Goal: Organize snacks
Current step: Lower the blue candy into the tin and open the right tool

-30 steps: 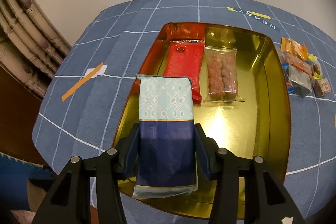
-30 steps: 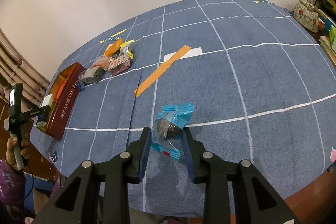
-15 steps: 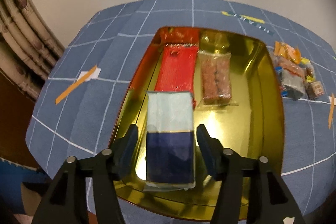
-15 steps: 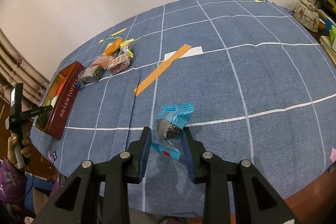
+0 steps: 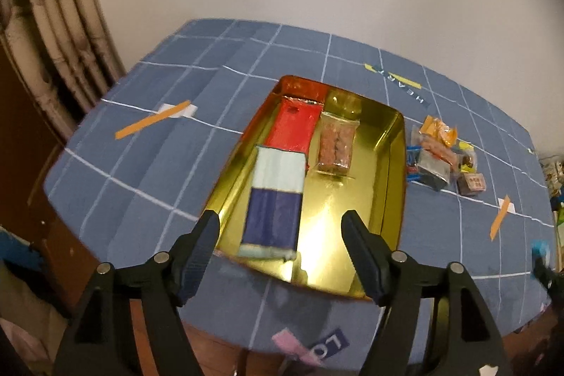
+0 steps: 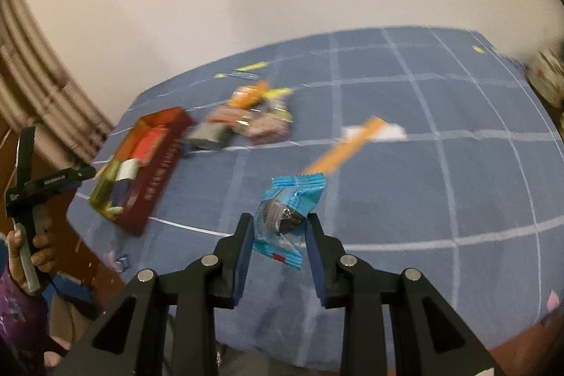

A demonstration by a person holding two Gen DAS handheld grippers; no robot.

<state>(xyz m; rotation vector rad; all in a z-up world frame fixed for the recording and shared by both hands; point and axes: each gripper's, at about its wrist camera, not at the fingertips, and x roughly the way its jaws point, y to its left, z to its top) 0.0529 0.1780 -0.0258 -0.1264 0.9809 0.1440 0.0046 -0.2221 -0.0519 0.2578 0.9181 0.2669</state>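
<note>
Left wrist view: your left gripper [image 5: 280, 228] has its jaws spread wide with nothing between them; the navy-and-mint packet [image 5: 275, 199] lies flat in the gold tin [image 5: 396, 171] just ahead of the jaws, the red packet [image 5: 294, 127] beyond it. Right wrist view: your right gripper [image 6: 280, 236] has its jaws closed against the blue-wrapped snack [image 6: 287, 217], above the blue tablecloth [image 6: 405, 199]; the tin sits far ahead-left

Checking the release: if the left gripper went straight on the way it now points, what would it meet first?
Probably the blue-and-mint packet lying in the gold tin. It sits just ahead of the open left gripper, though toward its left finger, and depth is unclear.
</note>
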